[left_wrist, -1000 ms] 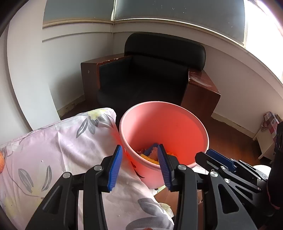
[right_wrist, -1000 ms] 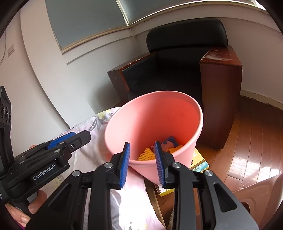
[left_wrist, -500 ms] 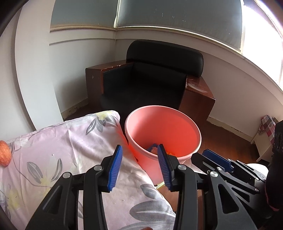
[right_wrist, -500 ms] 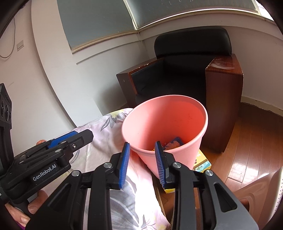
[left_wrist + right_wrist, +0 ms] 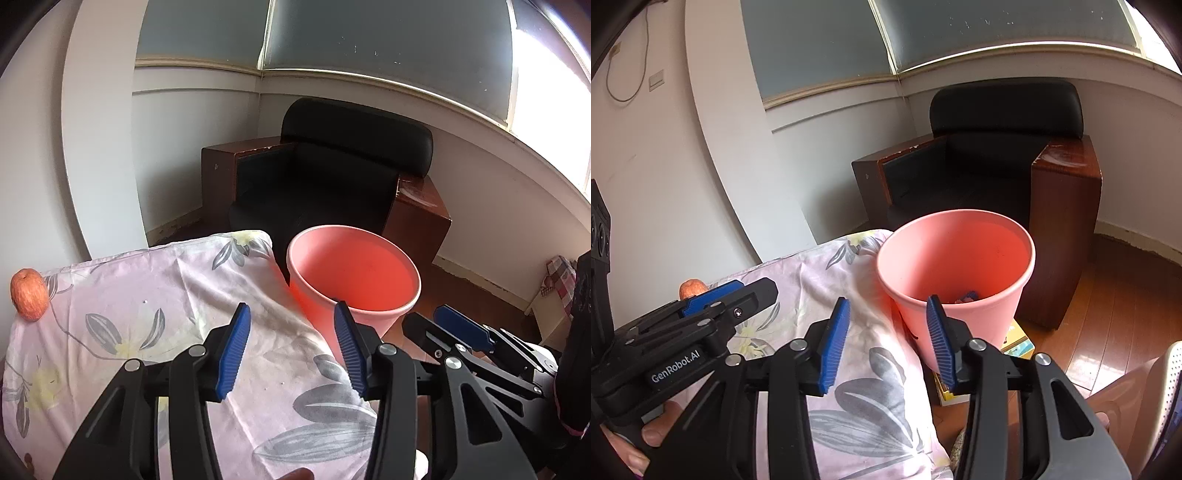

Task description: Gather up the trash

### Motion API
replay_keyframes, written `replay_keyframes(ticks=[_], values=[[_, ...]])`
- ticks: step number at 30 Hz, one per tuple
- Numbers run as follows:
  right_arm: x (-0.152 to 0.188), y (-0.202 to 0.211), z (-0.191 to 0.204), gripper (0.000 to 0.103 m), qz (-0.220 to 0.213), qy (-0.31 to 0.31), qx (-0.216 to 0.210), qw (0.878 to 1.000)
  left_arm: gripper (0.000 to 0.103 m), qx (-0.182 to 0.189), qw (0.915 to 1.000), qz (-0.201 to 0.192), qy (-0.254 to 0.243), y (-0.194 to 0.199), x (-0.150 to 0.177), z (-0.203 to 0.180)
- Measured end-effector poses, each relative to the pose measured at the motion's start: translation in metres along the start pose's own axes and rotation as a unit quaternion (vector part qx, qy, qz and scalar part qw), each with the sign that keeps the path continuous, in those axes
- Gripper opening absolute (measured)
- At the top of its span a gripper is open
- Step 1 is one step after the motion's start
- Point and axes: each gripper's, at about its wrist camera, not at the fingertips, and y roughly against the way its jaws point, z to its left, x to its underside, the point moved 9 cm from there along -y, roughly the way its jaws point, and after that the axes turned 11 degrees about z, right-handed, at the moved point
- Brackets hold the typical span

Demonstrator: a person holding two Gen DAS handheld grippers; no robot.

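Both tongs hang spread and empty over the floral cloth (image 5: 155, 325), their jaws having just been opening: the left tongs (image 5: 291, 345) and the right tongs (image 5: 888, 341). Just beyond the cloth's edge stands the pink bin (image 5: 960, 266), scraps at its bottom. An apple (image 5: 29, 293) rests on the cloth's far-left corner. Behind sits a black armchair (image 5: 332, 184).

Pink bucket (image 5: 354, 273), floral lilac cloth (image 5: 155, 314)
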Motion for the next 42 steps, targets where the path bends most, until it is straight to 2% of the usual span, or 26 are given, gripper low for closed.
replay_keyframes(ticks=[10,14,24,42], values=[[0.011,0.013,0.027,0.050,-0.016,0.027,0.010,0.999,0.051,-0.013,0.9996,-0.024,0.010,0.031,0.009,0.019],[0.014,0.018,0.033,0.057,-0.022,0.030,0.014,0.999,0.051,-0.015,0.9994,-0.030,0.013,0.039,0.013,0.022],[0.024,0.020,0.042,0.058,-0.022,0.037,0.019,0.999,0.051,-0.020,0.9988,-0.037,0.025,0.053,0.024,0.031],[0.029,0.017,0.048,0.058,-0.014,0.039,0.015,0.999,0.051,-0.027,0.9988,-0.030,0.027,0.051,0.029,0.037]])
